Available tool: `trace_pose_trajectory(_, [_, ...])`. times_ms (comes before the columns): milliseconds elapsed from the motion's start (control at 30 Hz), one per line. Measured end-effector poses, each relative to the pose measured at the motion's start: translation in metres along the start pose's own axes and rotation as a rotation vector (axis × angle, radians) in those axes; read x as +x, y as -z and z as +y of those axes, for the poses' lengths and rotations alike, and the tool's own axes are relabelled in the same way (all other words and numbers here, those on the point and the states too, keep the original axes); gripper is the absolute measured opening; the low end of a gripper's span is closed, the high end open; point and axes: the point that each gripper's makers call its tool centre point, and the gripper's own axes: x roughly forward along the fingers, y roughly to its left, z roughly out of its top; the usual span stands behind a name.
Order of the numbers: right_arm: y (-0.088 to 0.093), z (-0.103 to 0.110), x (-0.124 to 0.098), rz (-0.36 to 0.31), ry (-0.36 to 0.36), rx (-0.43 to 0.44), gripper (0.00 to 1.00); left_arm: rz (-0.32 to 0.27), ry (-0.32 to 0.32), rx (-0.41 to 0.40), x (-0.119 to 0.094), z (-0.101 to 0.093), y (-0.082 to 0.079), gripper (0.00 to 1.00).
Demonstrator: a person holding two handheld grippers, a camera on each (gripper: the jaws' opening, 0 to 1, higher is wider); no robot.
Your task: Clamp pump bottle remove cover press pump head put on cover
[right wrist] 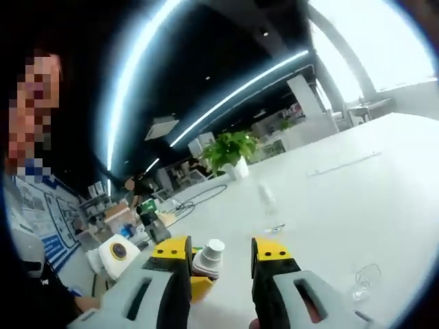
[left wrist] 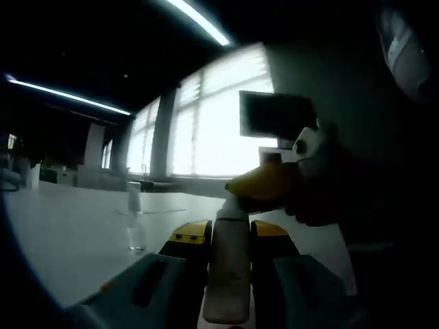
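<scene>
While my left gripper (left wrist: 230,240) clamps the pump bottle (left wrist: 228,271) upright, my right gripper (right wrist: 221,264), jaws apart and empty, straddles the pump head (right wrist: 209,258); an off-centre press could tip it.

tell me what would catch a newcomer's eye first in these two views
In the left gripper view, the white pump bottle stands clamped upright between the left tongs, dark against glaring windows. In the right gripper view, the bottle's white pump head sits between the open right tongs, with a potted plant on the white table behind.
</scene>
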Motion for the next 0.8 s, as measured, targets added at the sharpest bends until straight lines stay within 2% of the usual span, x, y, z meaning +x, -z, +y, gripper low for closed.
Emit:
trace_pose_trajectory(200, [0.012,0.006,0.004,0.044,-0.017,0.022,0.23,0.000,-0.006,0.011,0.000,0.000,0.000,0.13])
trace_pose_trajectory(367, [0.018,0.010,0.006,0.059,-0.026,0.056,0.14,0.012,-0.013,0.040,0.001,0.000,0.002,0.13])
trace_pose_trajectory(500, [0.017,0.011,0.006,0.054,-0.026,0.060,0.14,0.013,-0.016,0.045,0.000,0.001,0.003,0.13])
trace_pose_trajectory(667, [0.016,0.014,0.005,0.044,-0.014,-0.014,0.13,0.025,-0.021,0.069,0.001,0.001,0.005,0.13])
trace_pose_trajectory(800, [0.014,0.018,0.005,0.044,0.007,-0.127,0.12,0.035,-0.022,0.072,0.001,0.000,0.006,0.13])
